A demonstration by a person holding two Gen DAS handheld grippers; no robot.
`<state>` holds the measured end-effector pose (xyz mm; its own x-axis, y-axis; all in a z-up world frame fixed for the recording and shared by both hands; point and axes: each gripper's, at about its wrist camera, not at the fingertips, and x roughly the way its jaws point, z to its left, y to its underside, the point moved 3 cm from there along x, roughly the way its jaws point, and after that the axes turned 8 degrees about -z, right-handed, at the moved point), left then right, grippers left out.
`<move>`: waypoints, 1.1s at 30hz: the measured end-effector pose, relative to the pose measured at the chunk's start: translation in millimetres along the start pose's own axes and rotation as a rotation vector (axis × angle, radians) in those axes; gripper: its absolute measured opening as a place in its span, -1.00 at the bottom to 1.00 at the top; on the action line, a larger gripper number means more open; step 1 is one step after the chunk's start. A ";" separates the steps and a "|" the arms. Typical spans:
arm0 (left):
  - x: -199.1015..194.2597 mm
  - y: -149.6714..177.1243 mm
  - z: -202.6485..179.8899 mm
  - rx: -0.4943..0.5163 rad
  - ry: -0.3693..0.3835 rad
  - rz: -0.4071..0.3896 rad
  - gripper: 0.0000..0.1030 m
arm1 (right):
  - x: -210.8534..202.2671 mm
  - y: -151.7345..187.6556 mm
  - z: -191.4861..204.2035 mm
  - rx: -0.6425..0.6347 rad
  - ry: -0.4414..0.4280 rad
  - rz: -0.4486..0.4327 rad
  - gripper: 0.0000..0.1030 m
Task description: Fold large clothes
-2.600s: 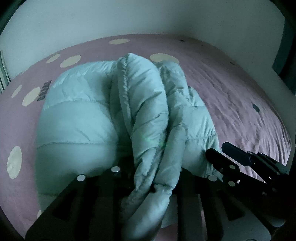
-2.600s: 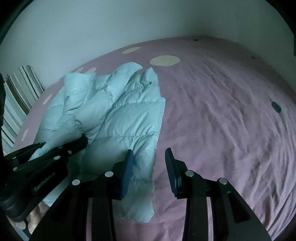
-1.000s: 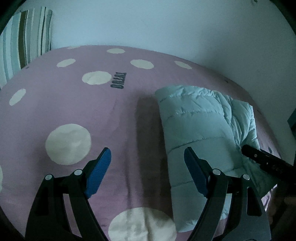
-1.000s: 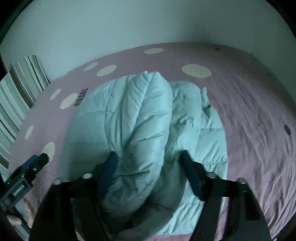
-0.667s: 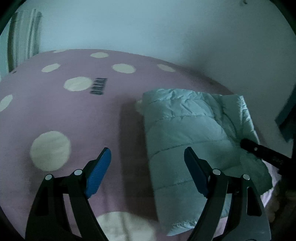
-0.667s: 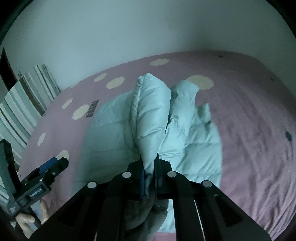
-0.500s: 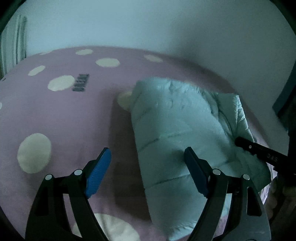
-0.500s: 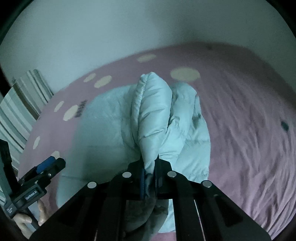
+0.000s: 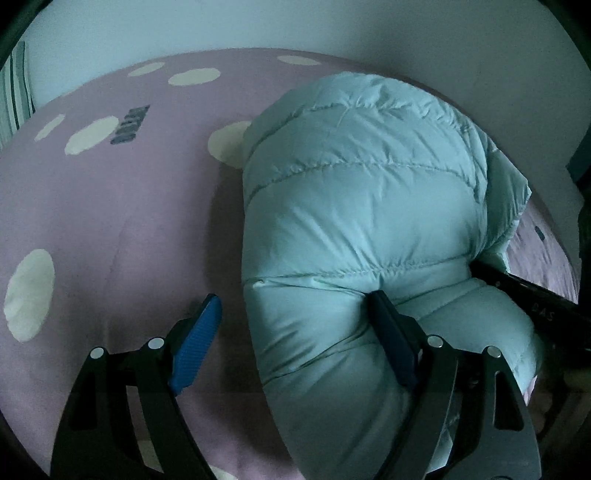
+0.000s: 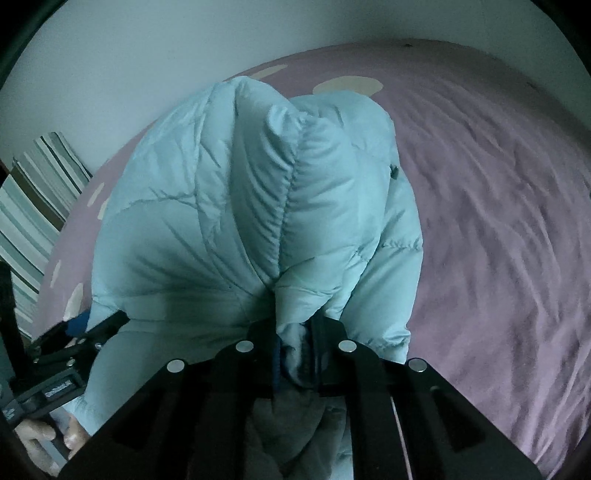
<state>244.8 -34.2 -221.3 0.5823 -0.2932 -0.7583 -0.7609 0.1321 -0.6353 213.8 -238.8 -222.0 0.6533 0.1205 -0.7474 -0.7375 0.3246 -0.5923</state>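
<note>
Bed: pale wall (image 9: 369, 33) is standing behind one bed whose mauve bedspread (image 9: 122, 206) is showing cream dots, about nine countable in the left wrist view, plus one dark printed word (image 9: 130, 124).
Far left: one striped pillow (image 10: 33, 206) is leaning at the bed's edge by the wall.
Left gripper: left gripper (image 9: 293, 332) is hovering low over the near left side of the bundle, its two blue pads spread wide apart; one pad is hanging over bare bedspread, the other is pressing into the puffy fabric, nothing clamped.
Jacket count: one light blue puffer jacket (image 9: 354, 206), nothing else to fold.
Jacket look: it is lying on the bedspread as a bulky quilted hump, stitched channels running across it, smooth and rounded on the left, creased toward the right.
Right gripper: right gripper (image 10: 295, 360) is pinching a gathered fold of the jacket's near edge, jaws nearly together on the fabric, lifting it into a ridge with a seam up the middle.
Right of jacket: wrinkled bedspread is running off to the wall.
</note>
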 end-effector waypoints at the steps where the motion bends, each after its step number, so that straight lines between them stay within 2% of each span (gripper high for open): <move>1: -2.5 -1.0 0.4 -0.002 0.003 -0.006 0.59 | -1.1 -1.4 0.6 0.002 -0.004 0.000 -0.79; 5: -20.2 -6.1 -1.3 0.009 -0.004 -0.045 0.53 | -14.3 -7.2 1.6 0.000 -0.010 -0.019 -0.65; 8: -41.0 -10.3 3.0 -0.026 -0.004 -0.088 0.53 | -31.7 -9.2 -0.1 -0.008 0.002 -0.036 -0.56; 13: -74.6 -13.6 7.6 -0.050 0.008 -0.157 0.53 | -73.9 -10.5 8.2 -0.041 0.017 -0.118 -0.50; 18: -75.9 -4.9 -2.7 0.003 0.013 -0.142 0.53 | -106.9 2.1 27.0 -0.094 -0.018 -0.172 -0.50; 21: -63.7 1.7 -3.8 -0.002 0.014 -0.105 0.53 | -100.8 12.5 37.7 -0.133 -0.040 -0.136 -0.51; 24: -51.8 7.9 -4.6 -0.007 0.017 -0.080 0.53 | -83.3 24.3 35.6 -0.164 0.003 -0.092 -0.51; 27: -38.2 14.4 -5.1 -0.017 0.024 -0.043 0.53 | -57.4 35.4 20.9 -0.134 0.014 -0.028 -0.52; 33: -19.6 23.0 -13.8 0.050 -0.034 -0.036 0.54 | -36.9 43.9 15.8 -0.152 0.053 -0.016 -0.55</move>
<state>212.0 -38.4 -219.1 0.6189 -0.2668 -0.7388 -0.7245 0.1695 -0.6681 160.0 -214.2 -215.7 0.6583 0.0658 -0.7499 -0.7470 0.1801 -0.6399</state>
